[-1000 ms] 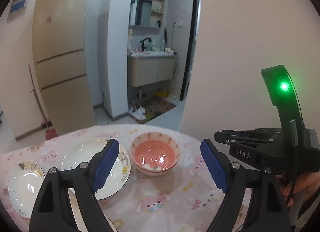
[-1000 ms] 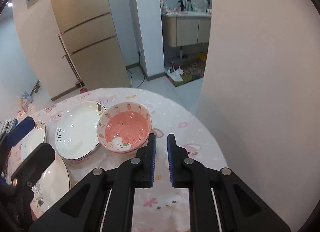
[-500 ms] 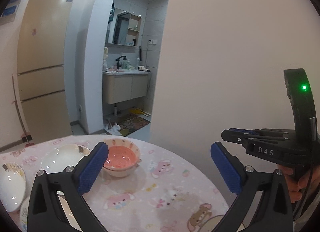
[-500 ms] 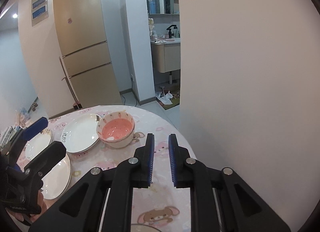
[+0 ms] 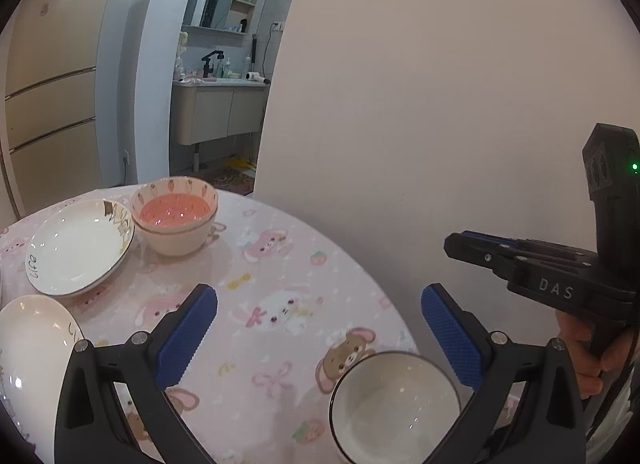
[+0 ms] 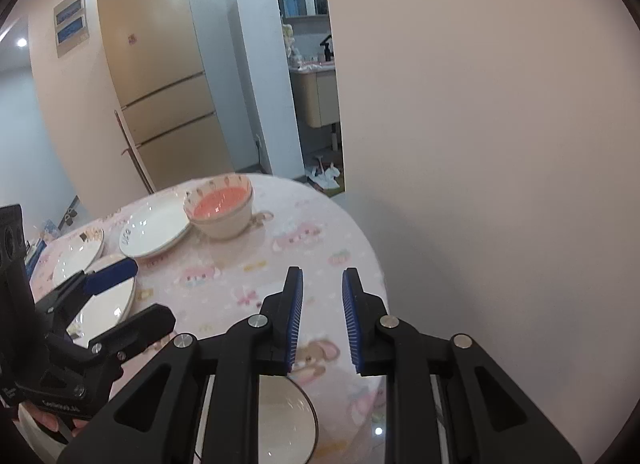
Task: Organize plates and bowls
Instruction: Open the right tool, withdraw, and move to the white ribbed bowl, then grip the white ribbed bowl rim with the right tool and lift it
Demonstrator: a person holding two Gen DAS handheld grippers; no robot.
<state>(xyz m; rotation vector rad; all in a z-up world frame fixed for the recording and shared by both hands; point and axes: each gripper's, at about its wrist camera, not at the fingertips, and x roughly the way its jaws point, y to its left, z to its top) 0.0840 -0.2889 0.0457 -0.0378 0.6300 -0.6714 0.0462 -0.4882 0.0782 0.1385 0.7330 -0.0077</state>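
Blue-padded left gripper (image 5: 319, 318) wide, nothing held

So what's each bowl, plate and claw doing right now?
Left claw: wide open, empty.
Right claw: open a little, empty.
Pink bowl: upright, nested in another bowl.
White bowl: upright, empty, near table edge.
Plates: lying flat, empty.

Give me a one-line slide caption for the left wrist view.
Open left gripper above the white ceramic bowl on the pink cartoon-print tablecloth; pink-lined bowl and white plate sit beyond.
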